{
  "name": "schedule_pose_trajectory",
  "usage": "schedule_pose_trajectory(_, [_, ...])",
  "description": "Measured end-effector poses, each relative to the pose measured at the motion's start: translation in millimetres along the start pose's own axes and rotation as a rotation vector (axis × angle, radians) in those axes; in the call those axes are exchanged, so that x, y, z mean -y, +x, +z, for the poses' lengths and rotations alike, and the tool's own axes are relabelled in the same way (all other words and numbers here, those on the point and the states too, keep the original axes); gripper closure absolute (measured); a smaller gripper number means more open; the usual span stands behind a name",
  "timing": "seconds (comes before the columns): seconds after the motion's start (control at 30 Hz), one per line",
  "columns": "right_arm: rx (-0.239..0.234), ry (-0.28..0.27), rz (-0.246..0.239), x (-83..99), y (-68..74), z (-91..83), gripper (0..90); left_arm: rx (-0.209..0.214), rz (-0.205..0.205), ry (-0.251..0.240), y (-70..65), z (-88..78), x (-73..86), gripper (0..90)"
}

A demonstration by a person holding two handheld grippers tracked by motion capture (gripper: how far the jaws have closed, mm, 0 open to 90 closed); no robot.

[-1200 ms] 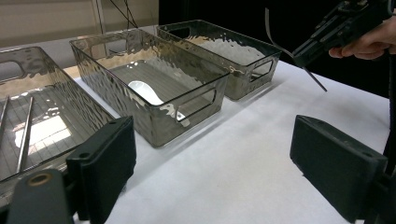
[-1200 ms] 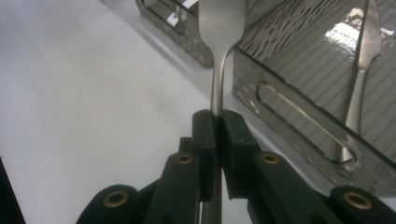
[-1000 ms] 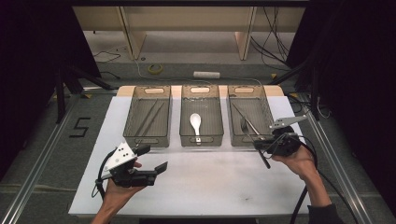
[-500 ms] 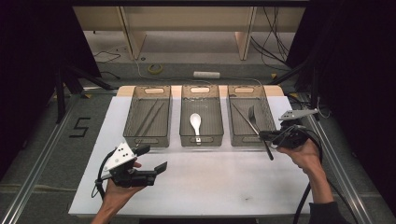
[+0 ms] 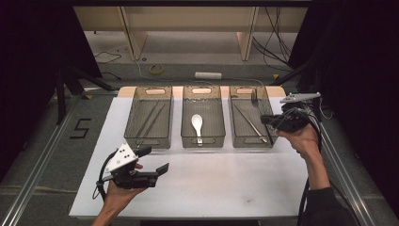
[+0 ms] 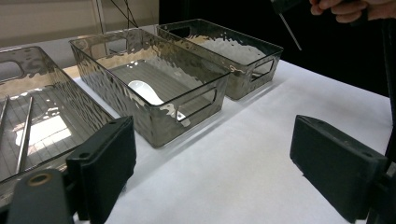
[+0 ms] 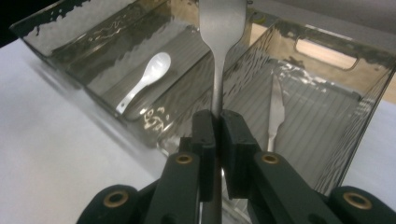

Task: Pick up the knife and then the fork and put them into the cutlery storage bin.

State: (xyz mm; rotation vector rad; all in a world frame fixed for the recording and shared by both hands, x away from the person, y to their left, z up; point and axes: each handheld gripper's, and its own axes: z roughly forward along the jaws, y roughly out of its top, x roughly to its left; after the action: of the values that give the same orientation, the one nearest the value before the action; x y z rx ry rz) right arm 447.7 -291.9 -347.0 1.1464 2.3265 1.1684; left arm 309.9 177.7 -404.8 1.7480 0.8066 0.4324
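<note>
Two pairs of tongs are at work: the right tongs point(image 5: 263, 118) are pinching the handle of a fork point(image 5: 254, 97), and since a second ago they have lifted it from low over the near edge of the right bin point(image 5: 270, 117) to a higher spot by that bin's right wall, with the tines now pointing toward the far end. In the right gripper view the pads point(image 7: 204, 133) press flat on the fork's narrow neck, with a knife point(image 7: 275, 112) lying in the bin just beyond. Judging by this, the fork is being carried for sorting and looks about ready to go down beside the knife. The left tongs point(image 5: 154, 160) rest spread and empty, low over the near left of the table point(image 5: 226, 188), unmoved from before. Farther out, the middle bin point(image 5: 203, 141) holds a white spoon point(image 5: 196, 125) and the left bin point(image 5: 151, 141) holds thin chopsticks point(image 5: 149, 118). A white sheet covers the table; beyond it the floor carries cables, a roll of tape point(image 5: 156, 69) and wooden furniture legs, with dark curtains on both sides.
</note>
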Motion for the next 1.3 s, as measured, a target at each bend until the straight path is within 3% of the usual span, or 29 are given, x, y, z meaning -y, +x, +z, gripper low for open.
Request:
schedule_pose_trajectory(0.27, [0.056,-0.016,0.015,-25.5,-7.3,10.5,85.3,0.002,-0.002,-0.003,-0.1,-0.1,0.1,14.1])
schedule_pose_trajectory(0.5, [0.099,-0.022,0.05,-31.6,-15.1,26.5,85.3,0.003,-0.003,-0.004,-0.1,-0.6,0.0,14.1])
schedule_pose_trajectory(0.87, [0.171,-0.03,0.085,-24.8,-23.1,45.6,85.3,0.005,-0.001,-0.004,-0.8,-0.3,0.1,14.1])
schedule_pose_trajectory(1.3, [0.224,0.017,0.066,-3.7,-28.4,60.2,85.3,0.006,-0.003,-0.002,-0.6,0.0,0.3,14.1])
